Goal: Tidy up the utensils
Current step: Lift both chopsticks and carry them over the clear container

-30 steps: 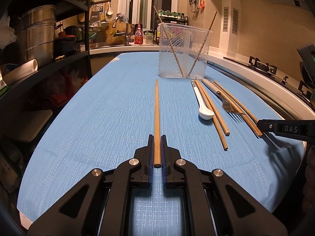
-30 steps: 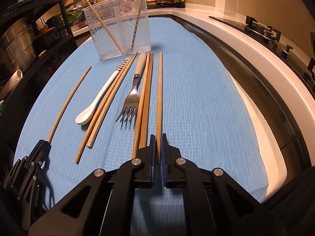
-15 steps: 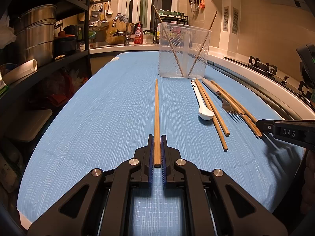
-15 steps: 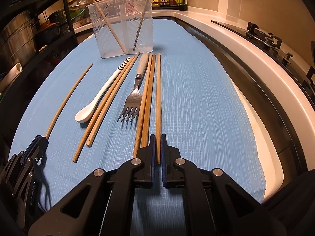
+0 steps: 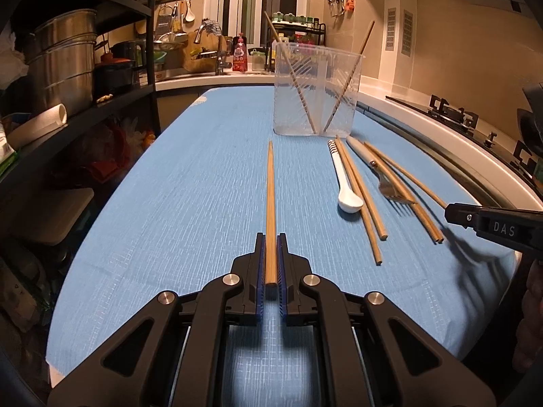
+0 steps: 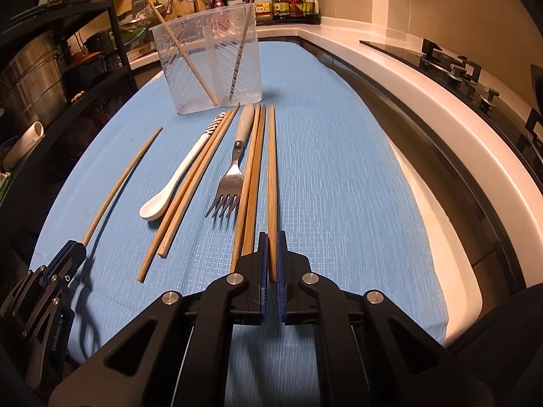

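Observation:
My left gripper (image 5: 270, 237) is shut on the near end of a wooden chopstick (image 5: 270, 196) that points toward a clear plastic utensil holder (image 5: 315, 91) with two chopsticks standing in it. My right gripper (image 6: 271, 235) is shut on the near end of another chopstick (image 6: 272, 169), the rightmost of a row. On the blue cloth lie a white spoon (image 6: 176, 183), a fork (image 6: 234, 169) and several more chopsticks (image 6: 253, 176). The left gripper also shows in the right wrist view (image 6: 73, 249), the right gripper in the left wrist view (image 5: 451, 208).
A blue cloth (image 6: 339, 169) covers the counter. A dark shelf with steel pots (image 5: 64, 61) stands at the left. A stove (image 6: 451, 68) and a white counter edge (image 6: 424, 101) run along the right. A sink with bottles (image 5: 220, 61) is at the back.
The right gripper has tilted up a little with its chopstick, and the holder looks nearer in its view. The left gripper and its chopstick have hardly moved.

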A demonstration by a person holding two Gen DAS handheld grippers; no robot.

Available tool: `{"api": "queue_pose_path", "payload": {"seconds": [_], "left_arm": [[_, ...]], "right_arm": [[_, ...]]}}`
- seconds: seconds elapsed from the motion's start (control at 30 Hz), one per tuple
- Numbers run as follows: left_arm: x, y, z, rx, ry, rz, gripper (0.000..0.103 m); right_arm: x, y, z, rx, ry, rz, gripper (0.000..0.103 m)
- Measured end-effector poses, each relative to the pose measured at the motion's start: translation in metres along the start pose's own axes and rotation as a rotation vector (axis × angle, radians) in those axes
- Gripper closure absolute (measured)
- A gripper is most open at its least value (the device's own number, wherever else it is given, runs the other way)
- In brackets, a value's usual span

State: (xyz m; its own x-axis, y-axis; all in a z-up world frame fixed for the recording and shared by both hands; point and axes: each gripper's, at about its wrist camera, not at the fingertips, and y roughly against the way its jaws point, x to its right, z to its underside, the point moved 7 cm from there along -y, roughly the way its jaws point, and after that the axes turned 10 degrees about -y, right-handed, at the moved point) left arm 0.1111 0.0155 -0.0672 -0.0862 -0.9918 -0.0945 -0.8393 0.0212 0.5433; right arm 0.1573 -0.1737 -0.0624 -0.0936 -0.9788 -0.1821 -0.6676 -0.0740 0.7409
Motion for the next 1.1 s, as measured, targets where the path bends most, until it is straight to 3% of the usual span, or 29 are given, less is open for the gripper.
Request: {"api": "queue_pose_path", "payload": {"seconds": [0.7, 1.1], "left_arm": [[-0.013, 0.071, -0.044, 0.136, -0.008, -0.017, 0.096], [-0.024, 0.089, -0.094, 0.196, -0.008, 0.039, 0.096]], "right_arm": [[0.003, 0.082, -0.022, 0.229, 0.042, -0.054, 0.098], [-0.012, 0.137, -0.079, 0.349, 0.098, -0.111, 0.098]]}}
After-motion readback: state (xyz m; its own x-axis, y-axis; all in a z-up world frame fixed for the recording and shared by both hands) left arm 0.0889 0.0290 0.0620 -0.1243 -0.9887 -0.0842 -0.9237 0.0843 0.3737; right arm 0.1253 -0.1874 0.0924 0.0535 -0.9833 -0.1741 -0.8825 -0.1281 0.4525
